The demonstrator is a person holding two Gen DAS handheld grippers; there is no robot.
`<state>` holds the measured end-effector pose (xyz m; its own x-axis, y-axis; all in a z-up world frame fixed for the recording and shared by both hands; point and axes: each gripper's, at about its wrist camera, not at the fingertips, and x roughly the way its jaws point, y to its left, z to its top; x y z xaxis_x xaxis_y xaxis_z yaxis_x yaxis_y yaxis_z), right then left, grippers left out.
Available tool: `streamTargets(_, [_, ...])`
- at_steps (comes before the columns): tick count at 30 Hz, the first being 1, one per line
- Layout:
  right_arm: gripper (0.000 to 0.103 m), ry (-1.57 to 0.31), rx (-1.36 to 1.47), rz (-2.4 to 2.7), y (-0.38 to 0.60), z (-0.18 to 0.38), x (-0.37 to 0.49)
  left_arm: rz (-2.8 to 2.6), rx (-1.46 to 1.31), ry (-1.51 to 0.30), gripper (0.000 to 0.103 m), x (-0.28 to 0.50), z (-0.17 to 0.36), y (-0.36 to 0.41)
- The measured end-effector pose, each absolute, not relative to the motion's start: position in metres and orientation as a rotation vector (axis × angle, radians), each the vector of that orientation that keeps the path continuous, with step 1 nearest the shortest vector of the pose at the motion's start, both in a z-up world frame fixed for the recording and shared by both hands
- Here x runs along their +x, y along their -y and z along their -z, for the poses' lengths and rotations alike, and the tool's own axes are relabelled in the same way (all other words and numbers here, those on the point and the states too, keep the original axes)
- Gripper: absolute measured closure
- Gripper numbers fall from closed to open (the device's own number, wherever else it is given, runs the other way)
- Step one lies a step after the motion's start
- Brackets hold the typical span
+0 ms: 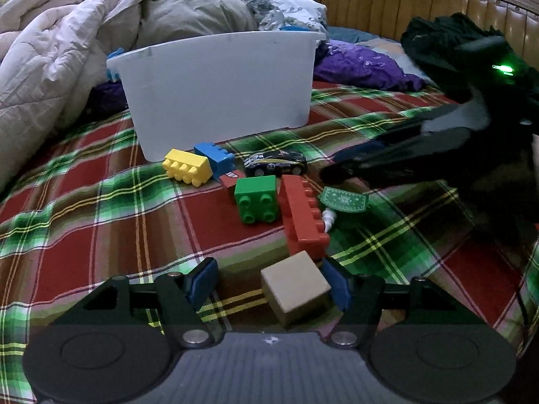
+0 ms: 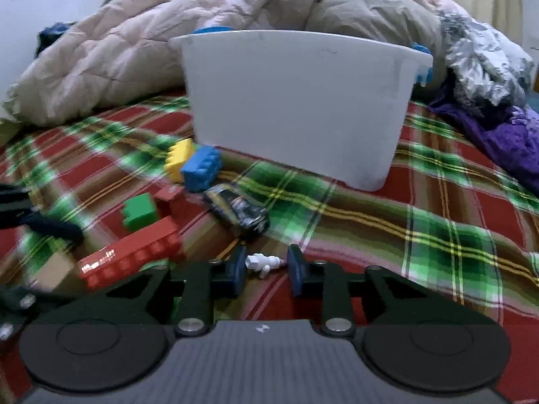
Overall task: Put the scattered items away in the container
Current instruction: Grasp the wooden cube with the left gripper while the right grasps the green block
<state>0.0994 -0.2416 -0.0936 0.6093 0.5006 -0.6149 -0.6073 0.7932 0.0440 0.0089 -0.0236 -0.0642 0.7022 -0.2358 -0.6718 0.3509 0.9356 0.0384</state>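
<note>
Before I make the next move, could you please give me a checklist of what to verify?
1. White toy piece lies between the right gripper jaws: ok.
2. Those jaws pressing on it: not ok, a gap shows on one side.
3. Wooden cube sits between the left gripper jaws: ok, though off-centre, close against one jaw.
4. Left jaws closed on the cube: not ok, they stand wide.
5. Container upright, ahead of both grippers: ok.
6. Free room inside the container: cannot tell, its inside is hidden.
</note>
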Motion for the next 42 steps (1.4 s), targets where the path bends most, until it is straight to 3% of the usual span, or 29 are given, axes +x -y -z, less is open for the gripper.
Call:
streamTargets(6, [0.073,-0.705,-0.142,-0.775,0.257,0.092,0.078,0.331,0.168,-0.722,0.032,0.008,0.065,0.019])
streamTargets(9, [0.067,-0.683,-0.182,-0.789,0.249,0.094,0.069,0.332,0.174,-0.726,0.032,0.007,0.067,0.019])
streamTargets(11, [0.036,-0.675,-0.192,-0.782,0.246,0.092,0.067,0.333,0.182,-0.725,0.032,0.007,0.067,0.020])
streamTargets(13, [0.031,-0.663,-0.202,-0.769,0.246,0.090,0.065,0.336,0.193,-0.722,0.032,0.006,0.068,0.021])
streamTargets(26, [0.030,-0.683,-0.224,-0.640,0.218,0.085,0.031,0.319,0.184,-0.698,0.032,-0.002,0.070,0.018])
streamTargets(31, [0.031,-0.673,-0.198,-0.528,0.203,0.088,0.035,0.324,0.187,-0.682,0.038,-0.005,0.070,0.019])
streamTargets(38, [0.048,-0.692,-0.175,-0.492,0.205,0.094,0.045,0.324,0.188,-0.658,0.048,-0.005,0.071,0.019])
streamTargets(42, [0.057,-0.688,-0.176,-0.500,0.201,0.094,0.044,0.319,0.186,-0.656,0.049,-0.004,0.071,0.019])
